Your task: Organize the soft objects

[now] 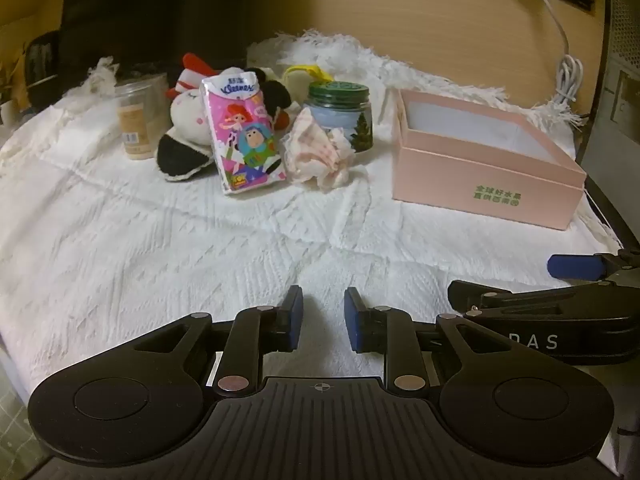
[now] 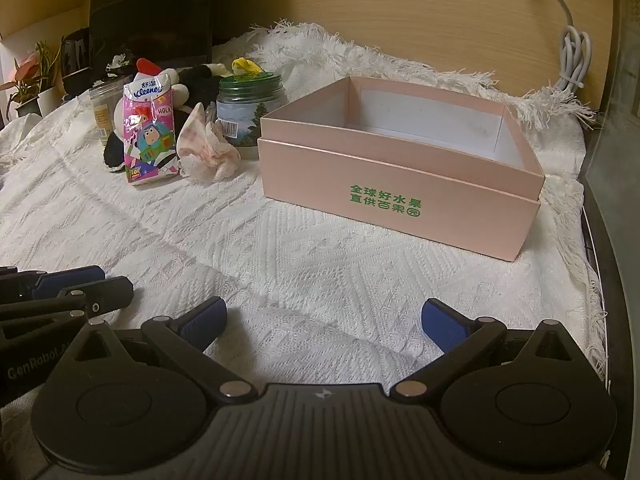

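A pile of soft things lies at the far left of the white blanket (image 1: 160,240): a pink Kleenex tissue pack (image 1: 244,132) (image 2: 150,132) stands leaning on a white, black and red plush toy (image 1: 188,120), and a crumpled pink-and-white cloth (image 1: 320,152) (image 2: 208,148) lies to its right. An empty pink box (image 1: 480,184) (image 2: 400,184) stands open at the right. My left gripper (image 1: 324,320) hovers low over the near blanket, its jaws narrowly apart with nothing between them. My right gripper (image 2: 324,320) is wide open and empty, just right of the left one.
A green-lidded glass jar (image 1: 340,116) (image 2: 252,108) stands behind the cloth, and a clear plastic jar (image 1: 136,120) (image 2: 100,108) stands left of the plush. A white cable (image 1: 566,80) hangs at the back right against the wooden wall. Potted plants (image 2: 28,80) stand far left.
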A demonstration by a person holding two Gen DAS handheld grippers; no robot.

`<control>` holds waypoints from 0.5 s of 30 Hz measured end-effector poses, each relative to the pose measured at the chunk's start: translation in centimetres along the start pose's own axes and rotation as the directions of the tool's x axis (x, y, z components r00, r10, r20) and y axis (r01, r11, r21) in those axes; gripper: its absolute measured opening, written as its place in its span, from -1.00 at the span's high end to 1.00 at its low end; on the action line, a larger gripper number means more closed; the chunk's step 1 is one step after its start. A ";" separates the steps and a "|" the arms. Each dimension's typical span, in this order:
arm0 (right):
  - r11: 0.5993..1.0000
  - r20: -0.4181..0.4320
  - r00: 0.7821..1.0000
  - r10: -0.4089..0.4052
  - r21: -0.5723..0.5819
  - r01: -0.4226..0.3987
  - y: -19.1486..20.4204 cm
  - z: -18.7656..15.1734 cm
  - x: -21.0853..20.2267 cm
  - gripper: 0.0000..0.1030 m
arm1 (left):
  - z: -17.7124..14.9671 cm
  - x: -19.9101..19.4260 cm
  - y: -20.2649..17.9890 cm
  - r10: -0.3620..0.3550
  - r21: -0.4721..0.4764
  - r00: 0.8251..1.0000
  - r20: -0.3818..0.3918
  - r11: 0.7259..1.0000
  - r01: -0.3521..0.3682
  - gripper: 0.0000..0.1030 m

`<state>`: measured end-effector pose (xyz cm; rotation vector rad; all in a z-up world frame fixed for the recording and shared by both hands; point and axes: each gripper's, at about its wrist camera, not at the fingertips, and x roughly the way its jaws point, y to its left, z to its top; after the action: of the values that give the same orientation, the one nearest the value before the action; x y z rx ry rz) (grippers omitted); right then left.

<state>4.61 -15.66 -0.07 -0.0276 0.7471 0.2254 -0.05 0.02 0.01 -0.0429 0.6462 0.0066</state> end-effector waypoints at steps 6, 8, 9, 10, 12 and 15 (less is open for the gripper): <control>1.000 0.000 1.000 0.000 0.000 0.000 0.0 0.0 0.0 -1.00 | -0.2 -0.1 0.0 0.005 0.004 1.000 -0.006 1.000 -0.005 0.49; 1.000 0.000 1.000 0.000 0.000 0.000 0.0 0.0 0.0 -1.00 | 0.0 0.1 0.1 0.005 0.001 1.000 -0.010 1.000 -0.005 0.49; 1.000 0.000 1.000 0.000 0.000 0.000 0.0 0.0 0.0 -1.00 | -0.1 0.1 0.1 0.004 0.000 1.000 -0.009 1.000 -0.004 0.49; 1.000 0.000 1.000 0.000 0.000 0.000 0.0 0.0 0.0 -1.00 | -0.1 0.1 0.1 0.004 0.001 1.000 -0.008 1.000 -0.004 0.49; 1.000 0.000 1.000 0.000 0.000 0.000 0.0 0.0 0.0 -1.00 | 0.0 0.2 0.0 0.005 0.002 1.000 -0.011 1.000 -0.005 0.49; 1.000 0.000 1.000 0.000 0.000 0.000 0.0 0.0 0.0 -1.00 | 0.0 0.3 0.0 0.006 0.004 1.000 -0.011 1.000 -0.006 0.49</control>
<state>4.60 -15.66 -0.06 -0.0279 0.7471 0.2253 0.17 0.01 -0.11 -0.0378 0.6577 0.0107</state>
